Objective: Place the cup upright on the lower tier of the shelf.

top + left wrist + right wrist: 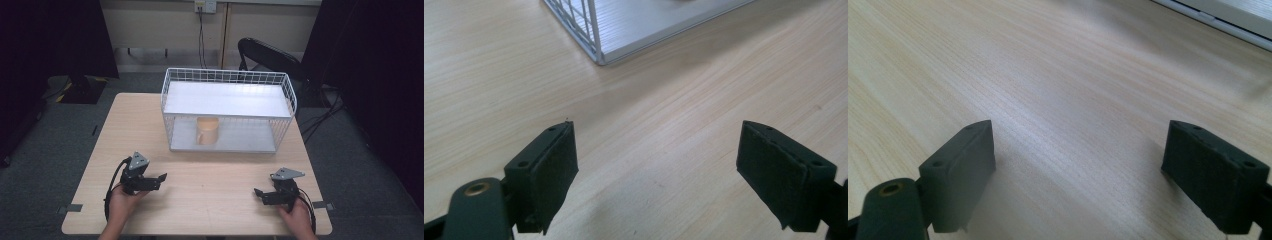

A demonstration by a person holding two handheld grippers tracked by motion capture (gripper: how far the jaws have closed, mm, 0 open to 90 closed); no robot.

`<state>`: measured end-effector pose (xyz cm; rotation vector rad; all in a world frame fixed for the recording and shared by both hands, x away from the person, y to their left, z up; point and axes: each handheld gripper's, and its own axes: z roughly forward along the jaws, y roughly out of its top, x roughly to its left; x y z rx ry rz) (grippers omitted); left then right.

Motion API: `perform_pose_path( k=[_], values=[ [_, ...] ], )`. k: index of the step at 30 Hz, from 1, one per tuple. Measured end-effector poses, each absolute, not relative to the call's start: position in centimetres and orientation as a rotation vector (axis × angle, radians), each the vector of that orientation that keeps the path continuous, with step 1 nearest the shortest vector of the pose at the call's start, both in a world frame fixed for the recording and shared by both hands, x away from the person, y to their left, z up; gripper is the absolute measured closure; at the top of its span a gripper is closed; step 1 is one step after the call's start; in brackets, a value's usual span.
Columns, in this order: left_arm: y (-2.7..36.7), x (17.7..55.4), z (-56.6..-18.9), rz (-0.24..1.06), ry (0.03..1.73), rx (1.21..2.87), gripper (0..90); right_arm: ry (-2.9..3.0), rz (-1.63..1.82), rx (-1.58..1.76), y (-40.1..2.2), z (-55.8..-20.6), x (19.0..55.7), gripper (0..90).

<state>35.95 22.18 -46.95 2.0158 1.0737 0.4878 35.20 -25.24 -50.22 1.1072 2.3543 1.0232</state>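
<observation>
Mug upright (handle leftward) inside rack.

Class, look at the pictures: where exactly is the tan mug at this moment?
In the high view the tan mug stands on the lower shelf of the white wire rack, left of its middle, under the upper shelf, at the far side of the table.
</observation>
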Motion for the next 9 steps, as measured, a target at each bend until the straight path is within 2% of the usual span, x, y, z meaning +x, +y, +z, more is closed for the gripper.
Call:
perform_pose_path(
  k=[9],
  values=[
    [22.12,35.86,-47.25,0.485,1.052,2.054,16.2,2.354,1.023,1.107,-25.25,-50.22,35.21,12.7]
  ],
)
